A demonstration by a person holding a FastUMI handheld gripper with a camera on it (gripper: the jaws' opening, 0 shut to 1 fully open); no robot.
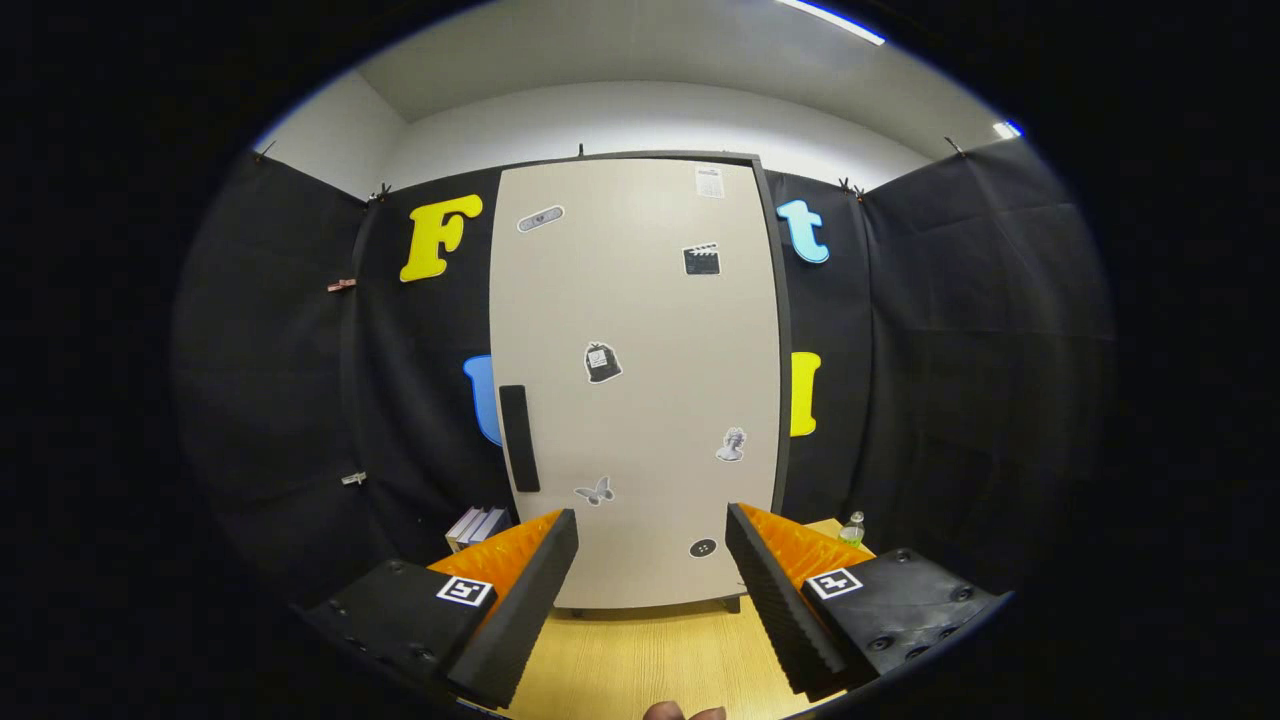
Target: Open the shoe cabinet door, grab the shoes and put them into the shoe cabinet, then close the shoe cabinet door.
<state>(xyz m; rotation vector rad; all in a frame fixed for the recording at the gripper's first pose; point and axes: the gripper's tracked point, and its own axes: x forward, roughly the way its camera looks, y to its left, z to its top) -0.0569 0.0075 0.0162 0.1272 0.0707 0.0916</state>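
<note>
We held the gripper [651, 560] with its fingers spread wide and nothing between them, aimed at the tall beige shoe cabinet [640, 380] standing upright just beyond them on the light wooden desk [640, 660]. Its door was closed, dotted with small stickers, and a black vertical handle [519, 437] sat near its left edge. A few books [478, 524] lay left of the cabinet; a small bottle [852, 528] stood to its right.
</note>
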